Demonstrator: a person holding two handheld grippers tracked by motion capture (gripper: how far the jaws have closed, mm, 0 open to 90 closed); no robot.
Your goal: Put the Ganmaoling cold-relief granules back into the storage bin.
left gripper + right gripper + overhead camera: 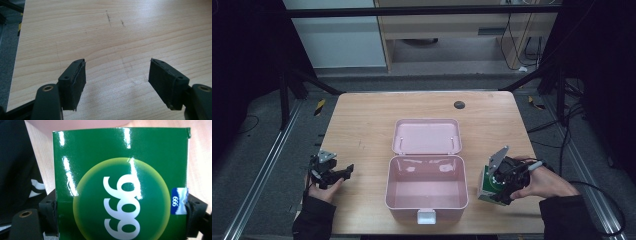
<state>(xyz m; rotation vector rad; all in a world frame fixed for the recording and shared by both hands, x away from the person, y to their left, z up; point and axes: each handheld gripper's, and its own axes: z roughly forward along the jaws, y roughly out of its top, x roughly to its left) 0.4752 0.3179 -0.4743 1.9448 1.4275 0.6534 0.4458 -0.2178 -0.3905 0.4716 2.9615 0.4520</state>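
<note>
Wooden table (362,130), green box (120,182) between right gripper (120,207)

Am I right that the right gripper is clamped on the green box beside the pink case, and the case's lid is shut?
Not quite. The pink case stands open, its lid laid back flat on the table behind it, as the high view shows. The rest holds: the right gripper is clamped on the green box, which sits beside the case.

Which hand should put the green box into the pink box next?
Probably the right. The right gripper is already shut on the green box, just beside the open pink box. The left gripper is open on bare table.
</note>
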